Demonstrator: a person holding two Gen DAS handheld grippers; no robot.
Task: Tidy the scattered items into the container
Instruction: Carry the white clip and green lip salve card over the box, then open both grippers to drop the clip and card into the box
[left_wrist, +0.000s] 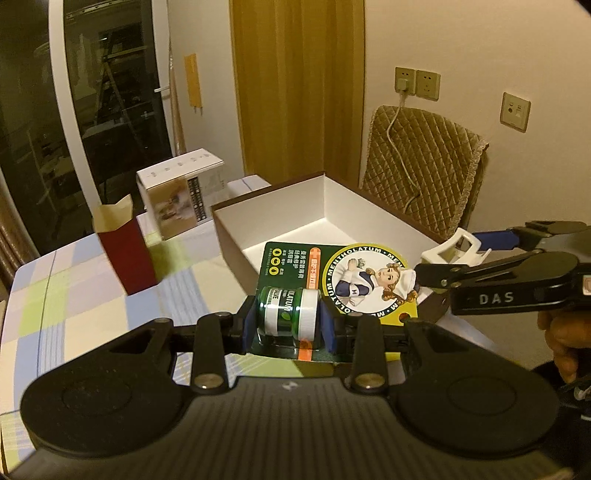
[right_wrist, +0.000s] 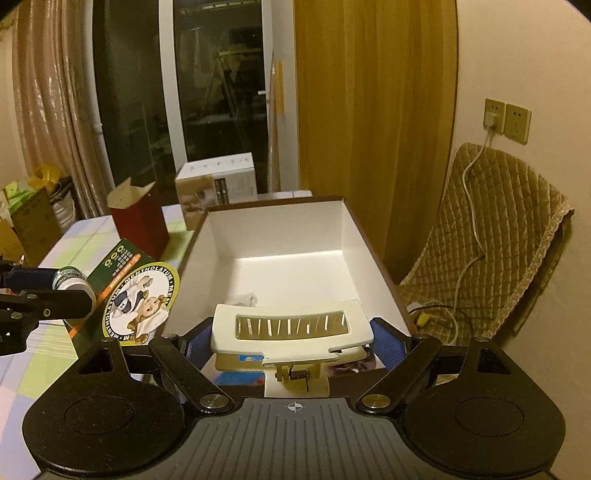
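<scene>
A: Container first? Where is it?

B: Open rectangular box, white inside with a dark brown rim, sits on the table straight ahead of both tongs. Floor mostly bare; a small crumpled white scrap lies near its near wall, and something colourful shows under the right tongs, can't tell what.

A: Left tongs?

B: Left gripper pinches, jaws nearly together, a small green jar with a white ribbed cap on a glossy green-and-yellow Mentholatum blister card. The card's far end overlaps the box's near corner, so it looks close to going in, not dropped yet.

A: Right?

B: Right gripper, jaws spread wide, blue pads clamped on a cream plastic spring clip with a slotted top. Hard, smooth plastic, metal coil spring at the back. It hovers over the box's near end.

A: Progress?

B: Two items carried, neither released, I judge. Left on the pastel checked tablecloth, beyond and left of the tongs: an open dark red carton and a white printed cardboard box. Unclear whether those count as scatter.
</scene>
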